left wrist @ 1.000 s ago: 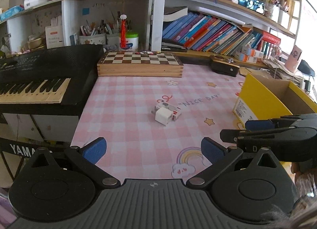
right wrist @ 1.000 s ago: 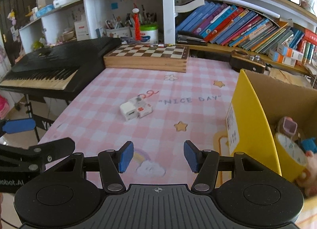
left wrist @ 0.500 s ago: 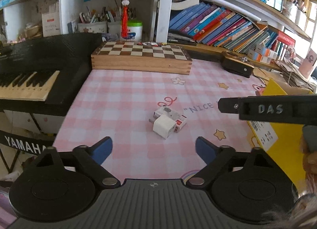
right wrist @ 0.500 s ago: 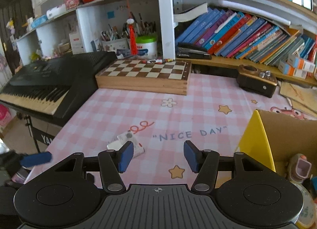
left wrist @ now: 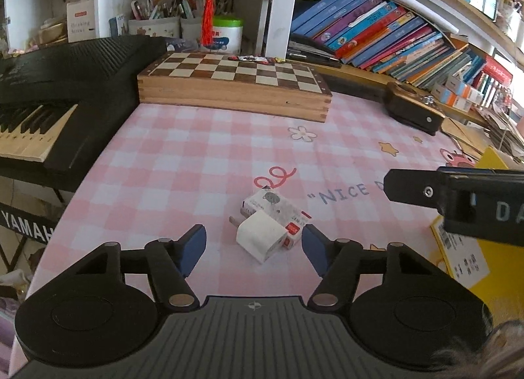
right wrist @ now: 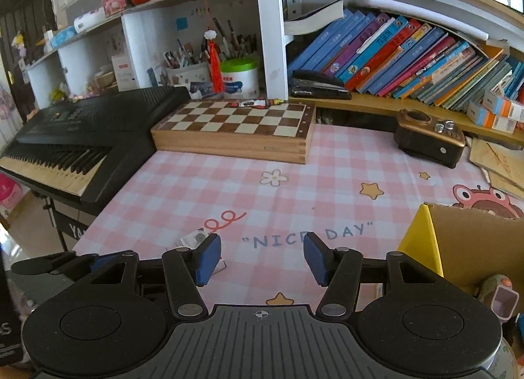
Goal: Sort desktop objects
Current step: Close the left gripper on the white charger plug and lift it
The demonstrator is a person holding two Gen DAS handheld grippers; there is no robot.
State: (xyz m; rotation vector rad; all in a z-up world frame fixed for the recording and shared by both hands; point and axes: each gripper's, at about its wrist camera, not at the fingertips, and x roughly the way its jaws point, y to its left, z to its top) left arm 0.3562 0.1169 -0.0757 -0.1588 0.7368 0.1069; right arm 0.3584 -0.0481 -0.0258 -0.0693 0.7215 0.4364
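At the far left a black keyboard (left wrist: 62, 90) lies along the edge of the surface (left wrist: 183, 162); the white letters "YAMAH" run off its stand at the frame edge. On the shelf behind it a white box reads "Drinking Straws", beside pen pots and a green-lidded white tub (left wrist: 227, 35), with a red tassel (left wrist: 207, 18) hanging in front. A wooden chessboard box (left wrist: 234, 84) sits at the far side of the surface.

The surface wears a pink-and-white checked cloth printed with a flower, stars, a red squiggle and the words "NICE DAY" in blue.

The left tool (left wrist: 253, 249) points down at a white charger plug (left wrist: 260, 239), which lies on the cloth touching a small white packet with a red label (left wrist: 278, 210); its print is too small to read. The plug sits between the blue pads, which are closing but stand clear of it on both sides.

The right tool (right wrist: 260, 259) hovers over the "NICE DAY" lettering, pads apart, with nothing between them. Its black arm, seen from the left wrist, bears the white letters "DA", cut off by the frame.

Slanted books (right wrist: 402, 58) fill the right shelf; a brown radio (right wrist: 429, 138) stands below them. At the near right is a yellow cardboard box (right wrist: 425, 244) with a printed label, small things inside.
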